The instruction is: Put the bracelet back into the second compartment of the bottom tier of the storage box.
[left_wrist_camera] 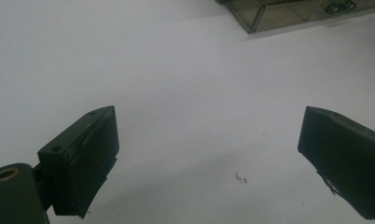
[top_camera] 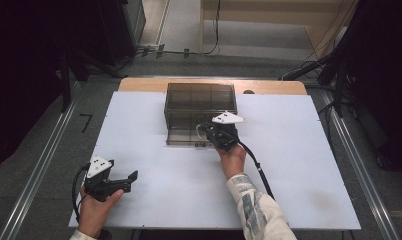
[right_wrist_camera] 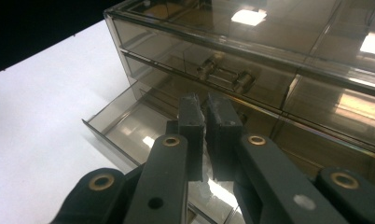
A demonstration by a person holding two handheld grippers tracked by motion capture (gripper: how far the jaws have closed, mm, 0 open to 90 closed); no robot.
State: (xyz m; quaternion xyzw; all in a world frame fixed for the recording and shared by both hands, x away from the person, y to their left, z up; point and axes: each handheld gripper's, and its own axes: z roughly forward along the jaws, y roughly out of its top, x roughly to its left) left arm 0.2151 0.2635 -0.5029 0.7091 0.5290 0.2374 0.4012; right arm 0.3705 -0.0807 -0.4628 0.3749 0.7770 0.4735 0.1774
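A: The right gripper [right_wrist_camera: 204, 105] has its jaws pressed together, and I see nothing held between them. It hangs over the open bottom drawer [right_wrist_camera: 129, 126] of the smoky plastic drawer box [top_camera: 200, 102], with its tips close to the drawer's front.

B: And the box, where does it stand?

A: At the far middle of the white table [top_camera: 299, 165], and the bottom drawer is pulled out toward the near side. I think the step in hand is to work this drawer, maybe to push it in.

B: How to do it well?

A: In my opinion, the shut tips must meet the middle of the drawer front and push straight toward the far side, slowly, so the light box does not slide and the drawer does not go crooked.

B: The other hand?

A: The left gripper [top_camera: 120, 184] rests at the near left, well apart from the box, jaws wide open, holding nothing.

B: Please count.

A: Two grippers, one box, one drawer pulled out. One metal handle [right_wrist_camera: 225, 74] shows on the closed drawer above it. How many drawers in total, I cannot tell through the dark plastic.
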